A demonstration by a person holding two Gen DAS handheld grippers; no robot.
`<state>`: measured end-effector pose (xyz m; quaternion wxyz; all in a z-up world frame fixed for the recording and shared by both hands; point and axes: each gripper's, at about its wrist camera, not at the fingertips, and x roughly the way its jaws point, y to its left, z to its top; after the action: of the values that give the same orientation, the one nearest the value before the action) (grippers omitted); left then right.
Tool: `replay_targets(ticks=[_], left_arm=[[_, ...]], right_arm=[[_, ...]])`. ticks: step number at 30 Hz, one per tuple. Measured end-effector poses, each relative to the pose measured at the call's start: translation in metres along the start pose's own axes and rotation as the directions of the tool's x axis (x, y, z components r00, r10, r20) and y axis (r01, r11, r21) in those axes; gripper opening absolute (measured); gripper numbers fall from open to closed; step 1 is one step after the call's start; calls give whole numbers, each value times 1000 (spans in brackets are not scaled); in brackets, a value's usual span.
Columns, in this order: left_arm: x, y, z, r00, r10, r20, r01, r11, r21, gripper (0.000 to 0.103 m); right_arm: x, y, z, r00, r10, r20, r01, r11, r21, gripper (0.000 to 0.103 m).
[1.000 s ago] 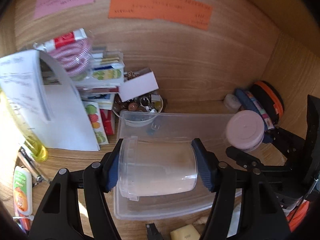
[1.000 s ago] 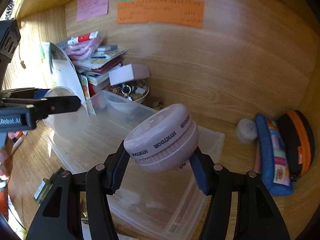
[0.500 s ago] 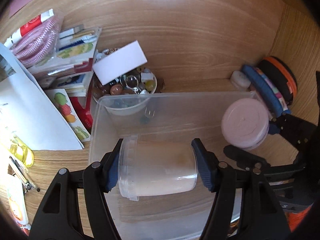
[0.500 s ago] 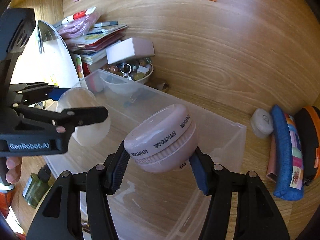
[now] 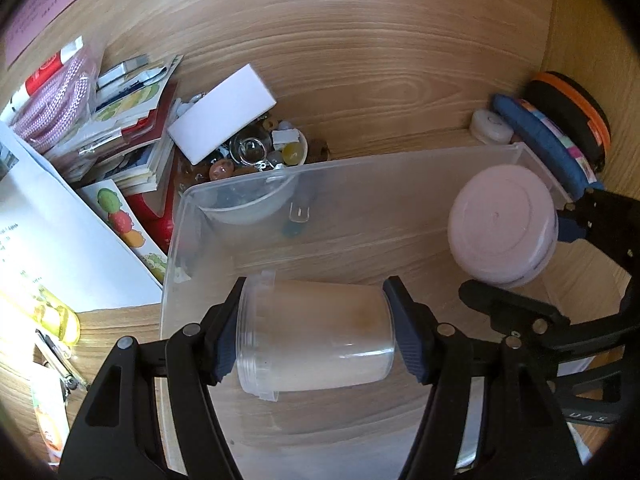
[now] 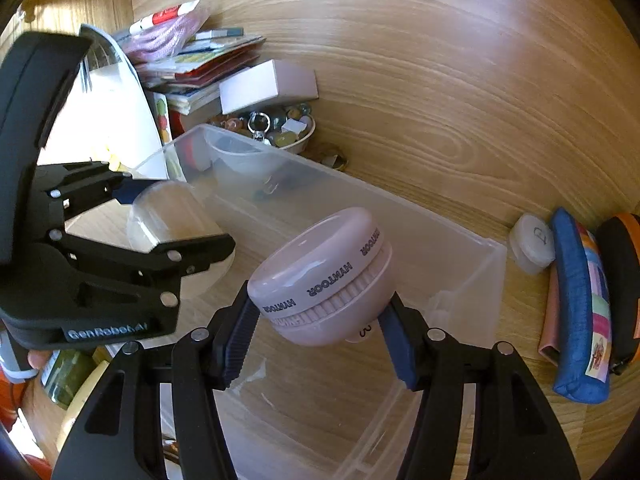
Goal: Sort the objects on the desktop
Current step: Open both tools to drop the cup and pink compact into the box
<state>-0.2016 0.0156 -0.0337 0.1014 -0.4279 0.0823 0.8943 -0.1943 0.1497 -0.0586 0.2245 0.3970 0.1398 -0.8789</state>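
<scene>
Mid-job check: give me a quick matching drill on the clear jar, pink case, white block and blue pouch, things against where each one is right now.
Things:
1. clear jar
2. pink case
3. white block
4. blue pouch

Places:
A. resting on the bowl of trinkets
B. clamped in the left gripper
C. on the desk, right of the bin
D. clamped in the right gripper

Pairs: 1-B, 2-D, 3-A, 4-C

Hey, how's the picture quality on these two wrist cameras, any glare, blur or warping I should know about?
Left wrist view: sunlight blows out the white paper at left; fisheye bends the clear bin; clear jar sharp. Right wrist view: glare washes the same paper; dark corners; lettering on the pink case is readable.
</scene>
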Motion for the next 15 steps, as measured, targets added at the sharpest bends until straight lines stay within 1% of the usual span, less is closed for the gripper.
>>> replay_targets(ticks=[2,4,5,6,7,9,11,13,15], left_arm=[[-1,1,0,1000,-1,2,1,1000,2,66],[-2,2,0,1000,-11,2,11,1000,-1,68],[-3,3,-1,1000,-9,5,9,1000,-3,70],[-5,5,-1,1000,0,12,0,1000,-8,74],[-5,4,0,1000,1,17,-1,1000,-14,77],[-7,6,1,1000,-13,24,14,1000,-28,81],[-11,9,2,999,-16,36,18,999,-38,84],[-16,10,3,999,-8,47,10,999,-40,86],[-22,10,5,998,-4,66,7,999,-47,88]], right_arm=[[0,2,0,1000,-12,3,12,1000,-12,56],[-2,5,-2,999,-30,14,30,999,-27,59],[-4,6,-2,999,-43,30,44,998,-32,63],[-5,6,-2,998,-51,41,53,998,-35,70],[-7,7,-2,997,-63,53,65,997,-38,73],[-10,6,0,994,-79,76,82,996,-39,81],[-13,3,1,993,-72,90,75,997,-27,84],[-15,1,2,994,-66,92,68,997,-22,84],[-19,0,3,992,-80,100,82,996,-18,84]])
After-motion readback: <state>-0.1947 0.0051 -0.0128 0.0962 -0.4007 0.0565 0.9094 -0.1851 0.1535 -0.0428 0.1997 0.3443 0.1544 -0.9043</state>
